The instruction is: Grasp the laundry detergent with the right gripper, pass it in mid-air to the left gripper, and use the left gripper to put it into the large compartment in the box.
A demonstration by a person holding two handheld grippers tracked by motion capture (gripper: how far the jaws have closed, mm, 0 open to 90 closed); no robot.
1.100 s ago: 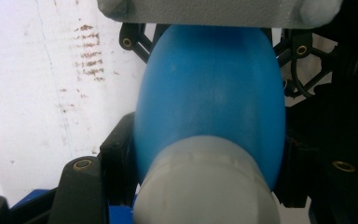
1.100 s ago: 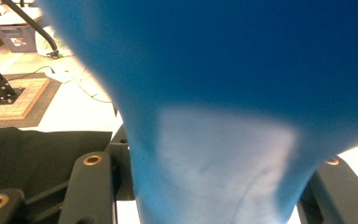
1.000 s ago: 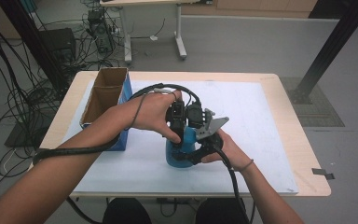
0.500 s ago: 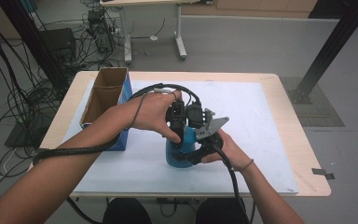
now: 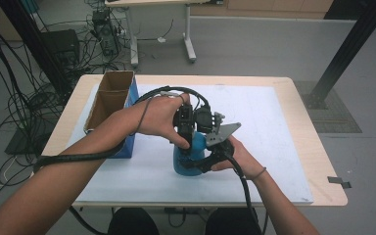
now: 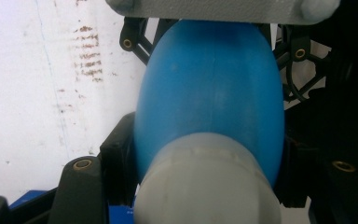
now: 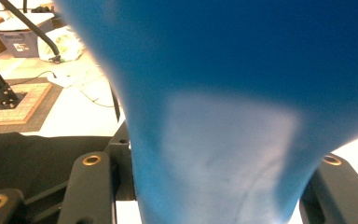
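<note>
A blue bottle (image 5: pixel 182 164) with a whitish cap (image 6: pixel 205 186) stands on the white mat (image 5: pixel 274 127) near the table's front. My left gripper (image 5: pixel 188 143) comes down from above, shut on the bottle's top just under the cap, one black jaw on each side in the left gripper view. My right gripper (image 5: pixel 198 165) reaches in from the right and holds the bottle's blue body (image 7: pixel 223 93) between its jaws. Those jaws have just been opening a little, with the bottle still between them. A hand wraps each gripper.
An open cardboard box with a blue side (image 5: pixel 110 98) stands at the mat's left edge, close to the left forearm. Cables (image 5: pixel 58 159) trail from both grippers. The wooden table rim (image 5: pixel 318 142) borders the mat on the right.
</note>
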